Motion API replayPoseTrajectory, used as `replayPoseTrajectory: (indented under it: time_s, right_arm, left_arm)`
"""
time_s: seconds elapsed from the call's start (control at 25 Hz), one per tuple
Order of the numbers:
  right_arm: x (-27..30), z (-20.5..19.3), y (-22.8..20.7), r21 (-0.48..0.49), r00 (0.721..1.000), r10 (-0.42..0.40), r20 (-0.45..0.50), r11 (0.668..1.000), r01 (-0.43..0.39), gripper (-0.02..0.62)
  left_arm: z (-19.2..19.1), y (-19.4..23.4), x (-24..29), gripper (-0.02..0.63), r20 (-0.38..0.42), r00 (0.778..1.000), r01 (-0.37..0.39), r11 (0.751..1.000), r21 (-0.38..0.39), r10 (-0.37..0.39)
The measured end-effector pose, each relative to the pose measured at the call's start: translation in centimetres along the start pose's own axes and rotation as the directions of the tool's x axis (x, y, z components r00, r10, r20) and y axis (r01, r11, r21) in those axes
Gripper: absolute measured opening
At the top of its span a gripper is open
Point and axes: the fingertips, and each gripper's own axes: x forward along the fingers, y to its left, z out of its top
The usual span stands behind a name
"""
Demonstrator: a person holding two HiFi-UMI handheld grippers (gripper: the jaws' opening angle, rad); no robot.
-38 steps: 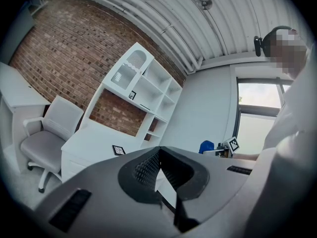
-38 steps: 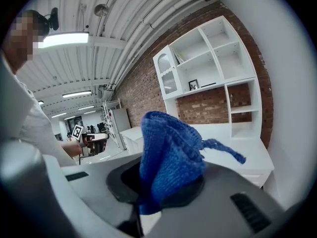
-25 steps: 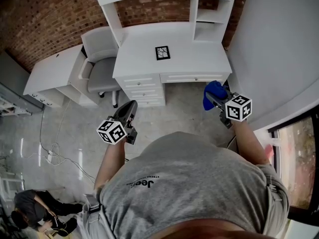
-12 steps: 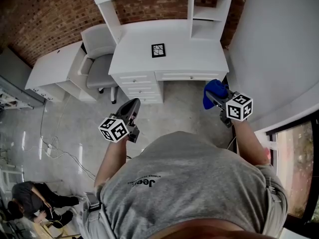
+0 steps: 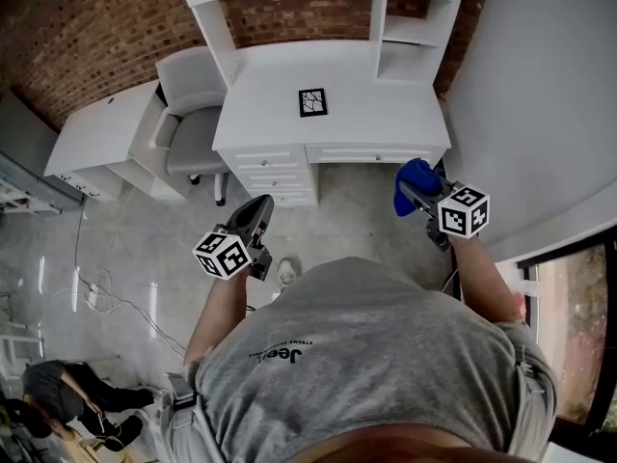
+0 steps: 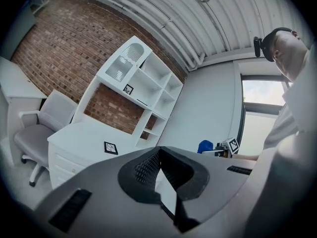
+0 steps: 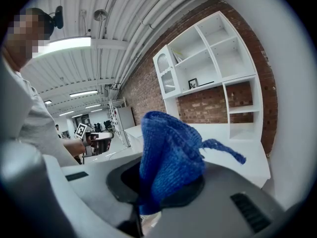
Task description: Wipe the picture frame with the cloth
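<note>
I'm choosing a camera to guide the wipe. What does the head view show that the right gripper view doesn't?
Only the head view: the picture frame lying flat on the white desk, and the grey chair beside the desk.
Only the right gripper view: a close look at the right gripper, its jaws shut on the blue cloth, and the ceiling lights.
Both: the cloth, the left gripper, the desk and the brick wall.
</note>
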Motion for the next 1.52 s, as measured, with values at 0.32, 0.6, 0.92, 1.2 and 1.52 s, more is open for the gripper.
replayPoseTrajectory:
  time_s: [0.32, 0.6, 0.92, 1.2, 1.52]
  right_arm:
    - [9.3, 4.3, -0.5, -0.002, 0.997, -0.079, 0.012, 0.997, 0.079, 0.054]
    - [18.3, 8.6, -0.1, 0.021, 0.992, -0.124, 0.024, 0.992, 0.124, 0.054]
    - [25.3, 11.0, -1.1, 0.052, 0.987, -0.164, -0.007, 0.985, 0.164, 0.054]
    - [28.7, 11.7, -3.4, 0.058, 0.984, -0.177, -0.034, 0.982, 0.179, 0.054]
    - [30.8, 12.1, -8.4, 0.08, 0.989, -0.14, -0.039, 0.986, 0.143, 0.054]
  left_arm:
    - [5.6, 10.4, 2.0, 0.018, -0.003, 0.997, 0.078, 0.997, 0.007, -0.078]
    - [11.5, 19.8, 2.9, 0.018, -0.04, 0.992, 0.121, 0.992, 0.025, -0.12]
    - [14.3, 26.9, 4.7, 0.018, -0.078, 0.984, 0.16, 0.987, -0.006, -0.16]
    - [15.1, 31.0, 6.5, 0.018, -0.08, 0.985, 0.15, 0.988, -0.027, -0.152]
    - [15.0, 32.5, 10.7, 0.018, -0.097, 0.988, 0.117, 0.993, -0.029, -0.119]
